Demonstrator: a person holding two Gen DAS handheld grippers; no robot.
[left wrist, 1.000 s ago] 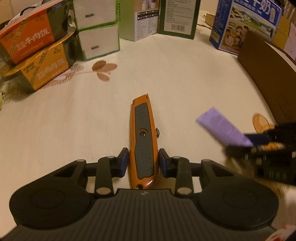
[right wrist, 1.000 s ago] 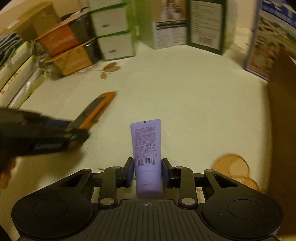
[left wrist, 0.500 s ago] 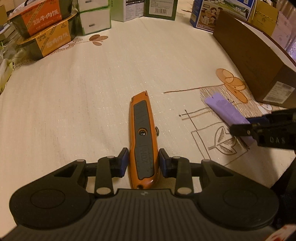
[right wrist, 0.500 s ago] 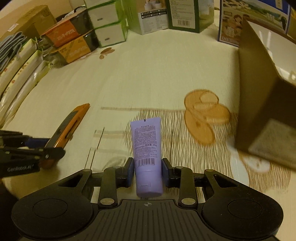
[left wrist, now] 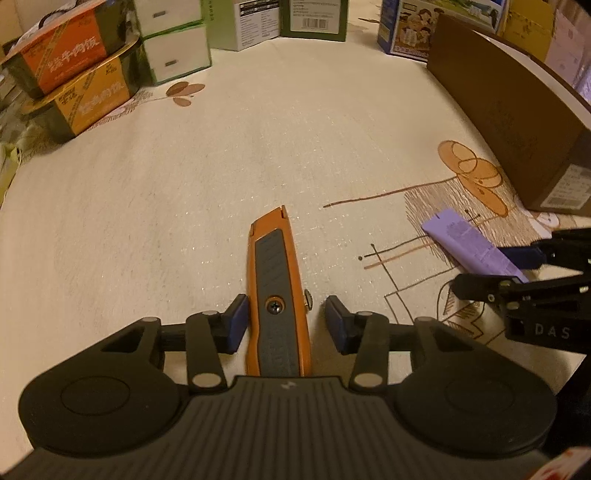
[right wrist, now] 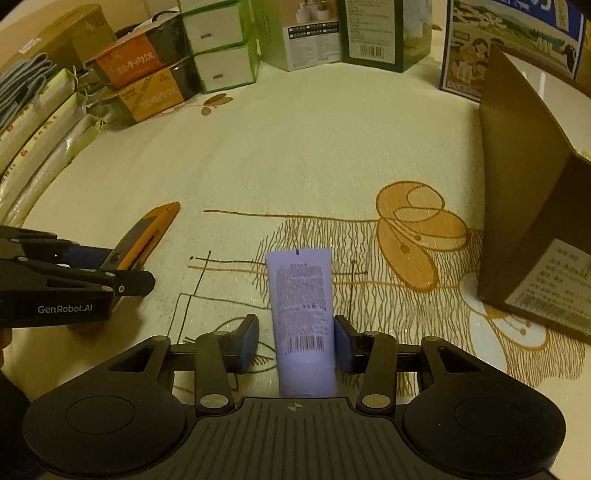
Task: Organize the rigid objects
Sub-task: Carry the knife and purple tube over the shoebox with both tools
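Note:
An orange utility knife point(left wrist: 277, 295) with a grey grip lies on the cream tablecloth between the pads of my left gripper point(left wrist: 283, 321), which is open with gaps on both sides. A purple tube point(right wrist: 301, 306) lies on the cloth between the pads of my right gripper point(right wrist: 295, 341), also open, the right pad close to it. The knife also shows in the right wrist view point(right wrist: 146, 236), and the tube in the left wrist view point(left wrist: 469, 245).
A brown cardboard box point(right wrist: 524, 206) stands at the right. Stacked orange food tubs point(left wrist: 70, 74), green-white boxes point(left wrist: 173, 44) and cartons point(left wrist: 314, 16) line the far edge. Long packets point(right wrist: 40, 140) lie at the left.
Both grippers came down toward the near part of the cloth and opened, letting go of the knife and the tube, which now lie on the table.

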